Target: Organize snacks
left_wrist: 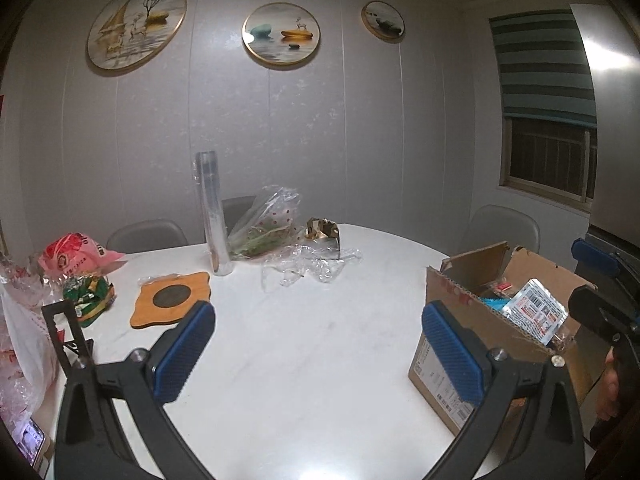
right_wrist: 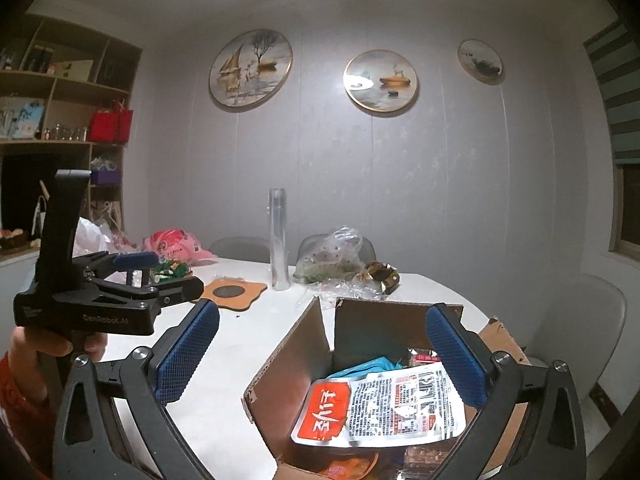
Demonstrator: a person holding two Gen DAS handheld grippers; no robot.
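One silver-and-orange snack packet (right_wrist: 380, 410), printed.

Silver snack packet (right_wrist: 384, 408) atop open box (right_wrist: 288, 364)

Both wrist views low over the white table (left_wrist: 304, 340), wall-facing, sharing the cardboard box (right_wrist: 372, 332).

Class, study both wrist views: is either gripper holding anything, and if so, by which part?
Nothing is held. The left gripper and right gripper are both open; the silver snack packet lies free in the cardboard box.
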